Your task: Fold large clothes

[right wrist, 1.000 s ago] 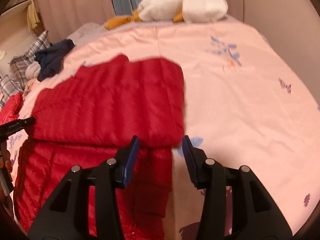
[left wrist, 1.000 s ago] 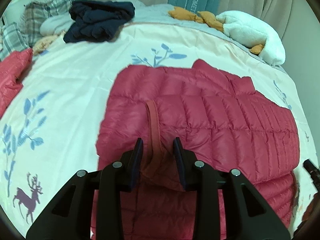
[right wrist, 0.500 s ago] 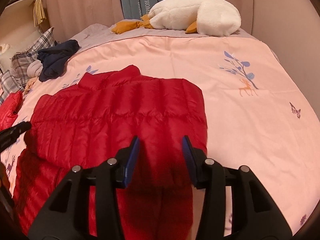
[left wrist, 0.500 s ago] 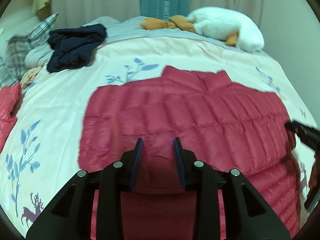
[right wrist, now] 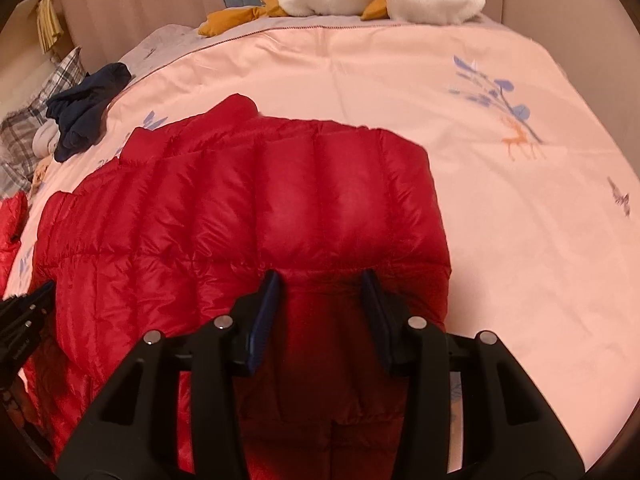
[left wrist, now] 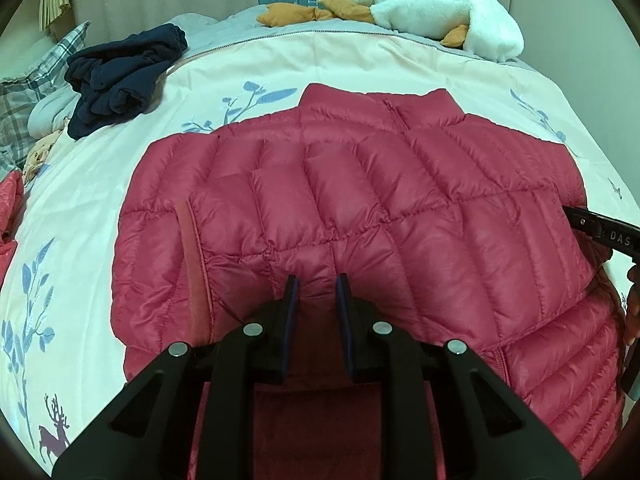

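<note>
A red quilted puffer jacket (left wrist: 360,200) lies folded on the pale floral bedspread (left wrist: 80,208), collar toward the far side. A sleeve with a flat cuff band (left wrist: 194,272) lies across its left part. My left gripper (left wrist: 315,280) is at the near fold of the jacket, its jaws narrowed with puffy fabric pinched between them. In the right wrist view the jacket (right wrist: 240,200) fills the centre. My right gripper (right wrist: 320,278) stands open over its near right edge, red fabric below and between the fingers. Each gripper shows at the edge of the other's view.
A crumpled navy garment (left wrist: 124,76) and a plaid pillow (left wrist: 24,92) lie at the far left. A white plush goose (left wrist: 440,12) rests at the head of the bed. Another red garment (left wrist: 8,208) sits at the left edge. Bare bedspread (right wrist: 520,240) extends to the right.
Both grippers have come in over the jacket's near fold. The left jaws have narrowed onto the fabric. The right jaws keep the same wide gap.
</note>
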The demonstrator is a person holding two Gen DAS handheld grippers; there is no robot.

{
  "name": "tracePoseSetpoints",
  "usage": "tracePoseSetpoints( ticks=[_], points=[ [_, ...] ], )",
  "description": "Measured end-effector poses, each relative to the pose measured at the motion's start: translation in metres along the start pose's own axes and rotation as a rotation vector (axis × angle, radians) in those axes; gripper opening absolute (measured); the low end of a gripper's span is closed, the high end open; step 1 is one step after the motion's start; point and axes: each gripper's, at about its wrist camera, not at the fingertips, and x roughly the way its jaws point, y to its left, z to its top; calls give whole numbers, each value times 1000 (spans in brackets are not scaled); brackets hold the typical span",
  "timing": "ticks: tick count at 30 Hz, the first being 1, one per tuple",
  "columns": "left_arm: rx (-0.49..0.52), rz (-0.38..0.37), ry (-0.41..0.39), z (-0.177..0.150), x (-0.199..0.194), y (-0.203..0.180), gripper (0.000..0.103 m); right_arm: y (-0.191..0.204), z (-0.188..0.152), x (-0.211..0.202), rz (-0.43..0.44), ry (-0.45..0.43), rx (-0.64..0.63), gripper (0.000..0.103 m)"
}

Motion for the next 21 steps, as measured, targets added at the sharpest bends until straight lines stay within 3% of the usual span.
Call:
tracePoseSetpoints(
  ticks=[5, 10, 16, 21],
  points=[
    [-12, -4, 13, 3, 1, 1, 21, 8, 0, -11, -34, -18, -14, 43],
    [-19, -4, 17, 3, 1, 1, 21, 29, -7, -45, -15, -120, -94, 43],
    [-10, 4, 15, 3, 2, -1, 21, 61, -11, -47, 53, -105, -183, 43],
    [-8, 1, 15, 1, 2, 0, 21, 91, -22, -21, -42, -50, -282, 45]
  ],
)
